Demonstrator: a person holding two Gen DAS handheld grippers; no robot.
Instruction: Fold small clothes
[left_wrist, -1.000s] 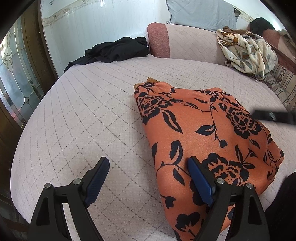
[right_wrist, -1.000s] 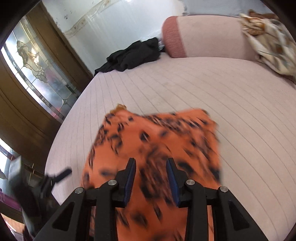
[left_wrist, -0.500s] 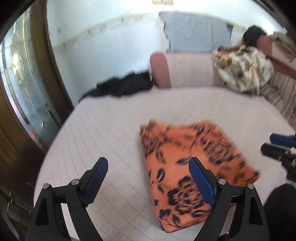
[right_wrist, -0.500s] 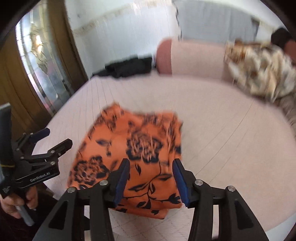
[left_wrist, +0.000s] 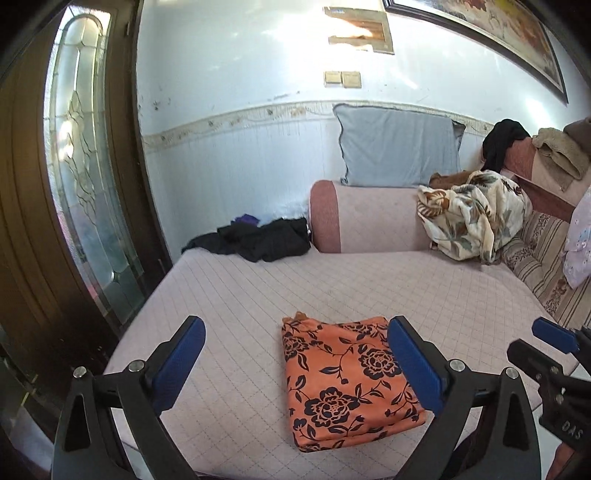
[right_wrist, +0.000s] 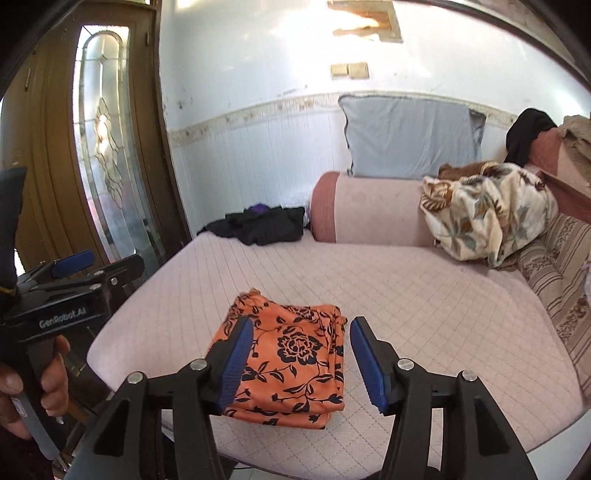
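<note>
Folded orange cloth (right_wrist: 291, 362) is seen ahead of and below right claw (right_wrist: 301, 363), long axis running away; left claw (left_wrist: 295, 363) offset. Both claws wide open, nothing held.

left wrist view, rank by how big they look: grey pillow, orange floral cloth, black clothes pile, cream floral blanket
1. orange floral cloth, though it lies nearest the camera
2-3. grey pillow and cream floral blanket, too alike to rank
4. black clothes pile

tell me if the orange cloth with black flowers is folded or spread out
Folded. The orange cloth with black flowers lies as a compact rectangle on the pink quilted cushion, with stacked layers showing along its near edge, and neither gripper touches it.
</note>
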